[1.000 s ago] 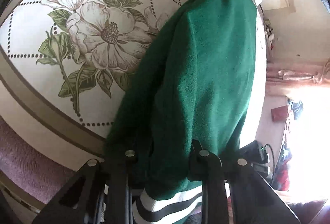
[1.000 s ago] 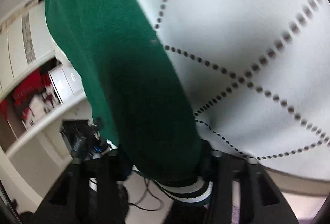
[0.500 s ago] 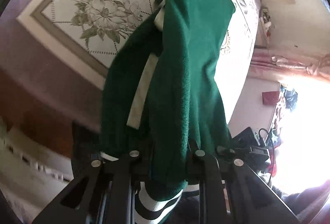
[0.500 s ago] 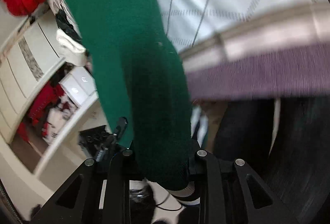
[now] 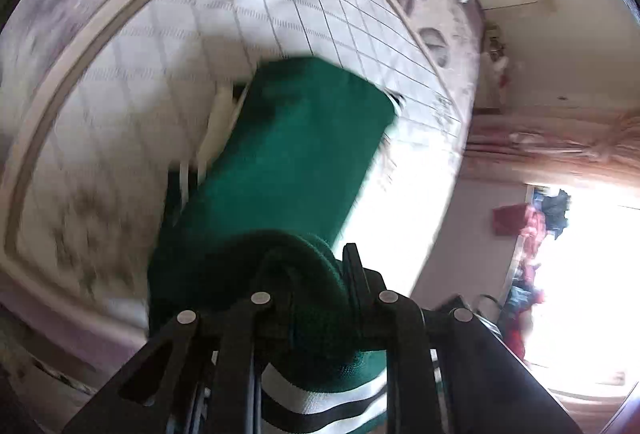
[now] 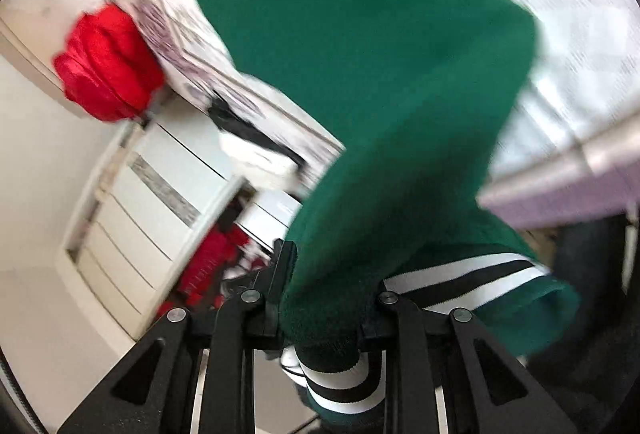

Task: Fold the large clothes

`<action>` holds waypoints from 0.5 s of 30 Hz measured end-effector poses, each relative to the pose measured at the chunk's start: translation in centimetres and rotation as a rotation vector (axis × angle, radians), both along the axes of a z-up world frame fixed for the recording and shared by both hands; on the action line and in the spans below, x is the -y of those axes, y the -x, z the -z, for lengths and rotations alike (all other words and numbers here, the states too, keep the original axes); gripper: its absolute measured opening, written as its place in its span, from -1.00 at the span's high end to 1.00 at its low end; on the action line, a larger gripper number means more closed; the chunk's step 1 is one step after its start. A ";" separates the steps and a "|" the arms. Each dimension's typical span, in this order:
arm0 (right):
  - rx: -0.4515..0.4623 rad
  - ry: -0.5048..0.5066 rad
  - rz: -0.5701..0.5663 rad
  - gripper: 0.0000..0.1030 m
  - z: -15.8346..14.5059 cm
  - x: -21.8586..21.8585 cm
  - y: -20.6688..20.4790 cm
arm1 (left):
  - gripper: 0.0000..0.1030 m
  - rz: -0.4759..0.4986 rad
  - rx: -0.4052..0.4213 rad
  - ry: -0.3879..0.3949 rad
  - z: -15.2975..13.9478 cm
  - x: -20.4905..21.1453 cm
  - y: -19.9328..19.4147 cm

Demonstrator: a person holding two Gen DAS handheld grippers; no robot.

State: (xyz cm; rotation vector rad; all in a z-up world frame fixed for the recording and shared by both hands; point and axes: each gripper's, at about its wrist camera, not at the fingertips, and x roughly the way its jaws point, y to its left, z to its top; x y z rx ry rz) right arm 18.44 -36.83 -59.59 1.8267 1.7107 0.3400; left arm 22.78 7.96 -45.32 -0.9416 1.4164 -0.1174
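A dark green fleece garment (image 5: 296, 162) with black-and-white striped ribbed trim (image 5: 320, 406) stretches from my left gripper (image 5: 308, 298) out over the bed. The left gripper is shut on the garment's bunched striped edge. In the right wrist view the same garment (image 6: 360, 74) fills the middle, and my right gripper (image 6: 324, 290) is shut on its other striped edge (image 6: 460, 274). The far end of the garment lies folded over on the bedspread. Both views are motion-blurred.
The bed has a white quilted bedspread (image 5: 168, 74) with a diamond grid, flower prints and a mauve border. A red cloth bundle (image 6: 108, 66) lies at the bed's far end. White cabinets (image 6: 140, 218) and a bright window (image 5: 580, 274) are beside the bed.
Both grippers have lifted and swung the green garment's striped hem forward over the bed. The garment hung long before; now it is doubled over and shorter on the bedspread.
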 end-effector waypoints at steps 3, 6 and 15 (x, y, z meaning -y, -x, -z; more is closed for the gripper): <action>-0.029 0.012 0.057 0.53 2.4 0.9 -3.8 | 0.68 0.012 -0.051 -0.008 3.5 0.1 -4.6; -0.056 0.029 0.058 0.52 4.5 0.4 -7.2 | 0.68 -0.005 -0.138 -0.009 7.9 -0.7 -8.5; 0.042 0.022 0.070 -0.83 8.2 -2.6 -13.3 | -0.36 -0.094 -0.084 0.118 10.5 -3.1 -11.4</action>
